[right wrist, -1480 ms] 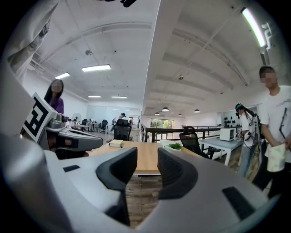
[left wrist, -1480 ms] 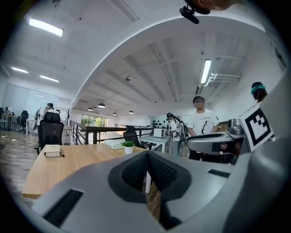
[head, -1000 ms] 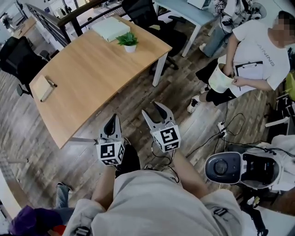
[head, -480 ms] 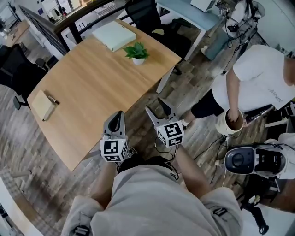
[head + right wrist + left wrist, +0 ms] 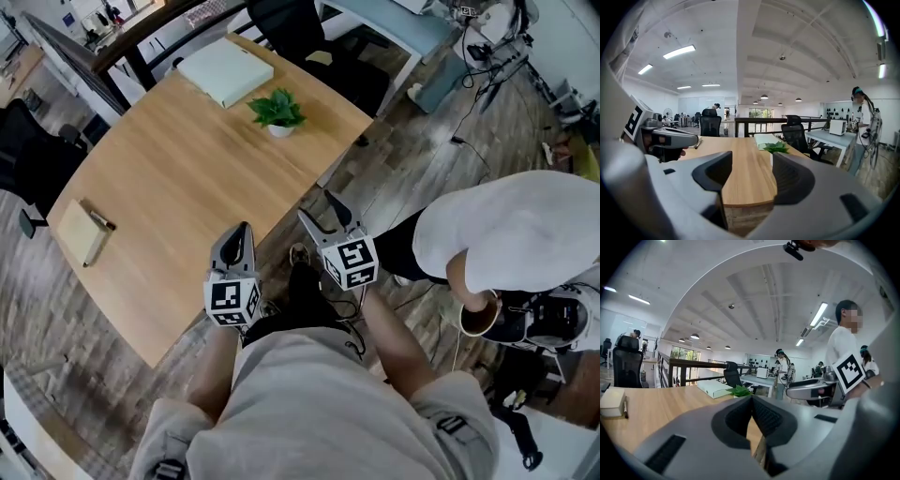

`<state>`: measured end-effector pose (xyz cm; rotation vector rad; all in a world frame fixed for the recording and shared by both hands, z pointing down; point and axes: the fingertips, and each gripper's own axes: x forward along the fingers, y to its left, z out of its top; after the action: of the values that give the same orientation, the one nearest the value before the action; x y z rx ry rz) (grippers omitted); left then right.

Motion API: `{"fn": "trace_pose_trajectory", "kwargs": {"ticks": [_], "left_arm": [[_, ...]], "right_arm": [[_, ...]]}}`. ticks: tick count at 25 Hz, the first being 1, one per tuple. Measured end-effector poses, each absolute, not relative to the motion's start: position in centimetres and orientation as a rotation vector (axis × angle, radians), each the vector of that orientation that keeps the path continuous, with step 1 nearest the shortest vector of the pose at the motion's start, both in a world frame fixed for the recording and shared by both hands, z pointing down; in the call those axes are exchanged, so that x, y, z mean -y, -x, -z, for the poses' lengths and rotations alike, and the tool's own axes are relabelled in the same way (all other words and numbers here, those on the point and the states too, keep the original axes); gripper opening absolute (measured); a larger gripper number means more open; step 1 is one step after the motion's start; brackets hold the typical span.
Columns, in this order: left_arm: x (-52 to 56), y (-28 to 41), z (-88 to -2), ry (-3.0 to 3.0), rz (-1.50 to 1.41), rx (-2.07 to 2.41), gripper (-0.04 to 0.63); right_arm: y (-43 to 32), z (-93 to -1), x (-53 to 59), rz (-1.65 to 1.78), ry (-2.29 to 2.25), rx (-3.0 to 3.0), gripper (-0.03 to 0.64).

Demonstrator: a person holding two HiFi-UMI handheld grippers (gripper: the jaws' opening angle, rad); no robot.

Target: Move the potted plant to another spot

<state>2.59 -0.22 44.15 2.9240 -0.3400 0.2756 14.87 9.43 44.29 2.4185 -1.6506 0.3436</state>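
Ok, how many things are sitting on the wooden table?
4: white box at the far edge, potted plant beside it, notebook at the left end, pen lying on it.

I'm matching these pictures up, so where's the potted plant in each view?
Head view: potted plant upper middle, on the table.
Left gripper view: potted plant just left of centre.
Right gripper view: potted plant just right of centre.
Shared landmark: white box beside it.

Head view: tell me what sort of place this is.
Probably an open-plan office: a long wooden table bearing a potted plant, black office chairs beside it, and ceiling strip lights in the right gripper view.
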Motion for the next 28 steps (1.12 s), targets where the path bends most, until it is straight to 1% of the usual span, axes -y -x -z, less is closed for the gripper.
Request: {"fn": "trace_pose_trajectory", "kwargs": {"ticks": [6,17,25,28], "left_arm": [[3.2,-8.2,-45.7,-2.905,-0.315,0.389,0.011],[6.8,-17.1,-49.1,-2.853,-0.475,0.534,0.011],[7.9,-19.3,-52.1,-2.792,-0.565,0.643,0.011],[8.1,-19.0,-53.2,-2.771,-0.610,0.669,0.011]], "right_arm": [[-20.9,-46.3,-6.6,-0.387,-2.383,1.688,0.285],[-31.0,-49.9,-2.5,-0.460,-2.245,1.831,0.304],[-34.1,-54.5,-0.8,-0.532,-2.117,1.919,0.367],[-35.0,-56.2,0.1,-0.561,-2.107,1.935,0.377]]}}
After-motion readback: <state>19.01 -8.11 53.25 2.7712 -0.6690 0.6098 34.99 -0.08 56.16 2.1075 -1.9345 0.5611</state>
